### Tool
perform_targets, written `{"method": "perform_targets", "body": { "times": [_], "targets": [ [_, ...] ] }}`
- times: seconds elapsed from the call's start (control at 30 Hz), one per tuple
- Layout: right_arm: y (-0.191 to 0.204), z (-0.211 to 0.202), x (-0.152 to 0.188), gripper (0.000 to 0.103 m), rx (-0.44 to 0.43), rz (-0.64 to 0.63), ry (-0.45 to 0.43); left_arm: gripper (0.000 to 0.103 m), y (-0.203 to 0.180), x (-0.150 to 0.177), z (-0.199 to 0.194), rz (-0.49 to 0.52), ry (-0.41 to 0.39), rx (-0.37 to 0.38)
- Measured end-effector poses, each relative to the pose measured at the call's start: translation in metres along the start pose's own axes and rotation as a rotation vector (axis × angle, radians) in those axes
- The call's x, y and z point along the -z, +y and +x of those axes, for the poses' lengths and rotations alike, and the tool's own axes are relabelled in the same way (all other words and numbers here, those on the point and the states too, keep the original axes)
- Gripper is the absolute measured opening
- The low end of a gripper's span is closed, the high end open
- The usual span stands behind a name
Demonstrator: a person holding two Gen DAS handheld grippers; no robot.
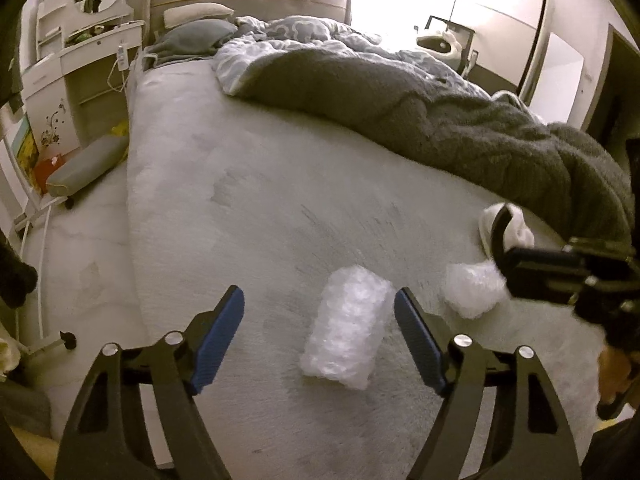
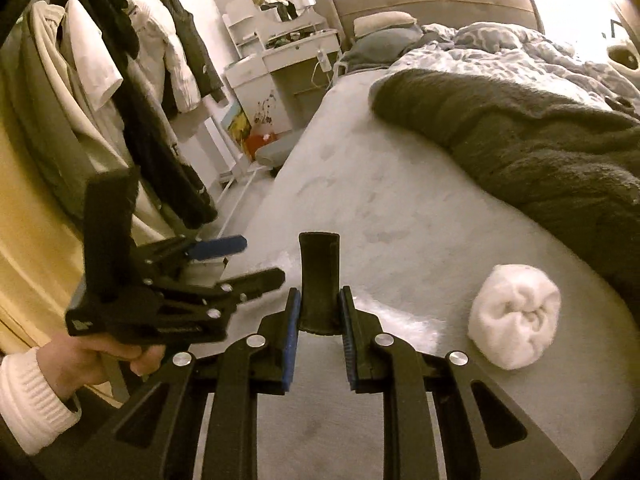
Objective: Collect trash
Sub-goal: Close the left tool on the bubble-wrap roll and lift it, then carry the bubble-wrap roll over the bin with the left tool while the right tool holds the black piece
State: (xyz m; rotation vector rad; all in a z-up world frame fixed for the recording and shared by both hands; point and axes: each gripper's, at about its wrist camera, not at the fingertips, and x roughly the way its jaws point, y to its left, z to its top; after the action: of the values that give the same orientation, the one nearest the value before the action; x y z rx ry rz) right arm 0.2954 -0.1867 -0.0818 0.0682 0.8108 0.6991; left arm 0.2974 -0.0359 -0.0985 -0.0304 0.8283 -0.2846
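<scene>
A roll of bubble wrap [image 1: 348,328] lies on the pale grey bed [image 1: 240,200]. My left gripper [image 1: 319,296] stands open around it, and neither blue pad touches it. A second, crumpled piece of bubble wrap [image 1: 472,288] lies just to the right. Beyond that is a rolled white sock [image 1: 516,232], which in the right wrist view [image 2: 514,316] sits to the right of my fingers. My right gripper [image 2: 320,292] is shut on a black curved strip [image 2: 319,272] that sticks up between its pads. The left gripper [image 2: 224,264] shows at the left there, held by a hand in a white sleeve [image 2: 36,396].
A dark grey blanket [image 1: 460,128] and a patterned duvet [image 1: 304,36] cover the far right of the bed. Left of the bed are a white dresser [image 1: 80,68], a grey stool [image 1: 86,164] and a rack of hanging clothes [image 2: 132,80]. The bed's edge drops to the floor on the left.
</scene>
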Motion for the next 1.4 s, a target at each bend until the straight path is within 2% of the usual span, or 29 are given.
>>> {"method": "perform_targets", "body": {
  "times": [0.17,0.23,0.37,0.87,1.2,1.4],
  "targets": [
    [-0.007,-0.004,0.000,0.020,0.000,0.011,-0.003,0.066,-0.007,0.003,0.010,0.021,0.024,-0.008],
    [-0.009,-0.006,-0.001,0.020,0.001,0.014,-0.008,0.052,-0.011,0.005,0.013,0.043,0.032,-0.028],
    [-0.009,-0.012,0.001,0.020,0.007,0.014,-0.016,0.040,-0.014,0.008,0.015,0.042,0.041,-0.038],
    [0.011,-0.016,-0.003,0.020,0.032,0.005,-0.028,0.035,-0.016,0.022,-0.010,0.006,0.069,-0.016],
    [0.035,-0.010,-0.005,0.020,0.034,0.039,-0.051,0.034,-0.006,0.034,-0.057,0.012,0.040,-0.031],
    [0.051,-0.001,0.005,0.020,0.061,0.065,-0.040,0.034,0.010,0.047,-0.090,0.007,0.031,-0.071]
  ]
}}
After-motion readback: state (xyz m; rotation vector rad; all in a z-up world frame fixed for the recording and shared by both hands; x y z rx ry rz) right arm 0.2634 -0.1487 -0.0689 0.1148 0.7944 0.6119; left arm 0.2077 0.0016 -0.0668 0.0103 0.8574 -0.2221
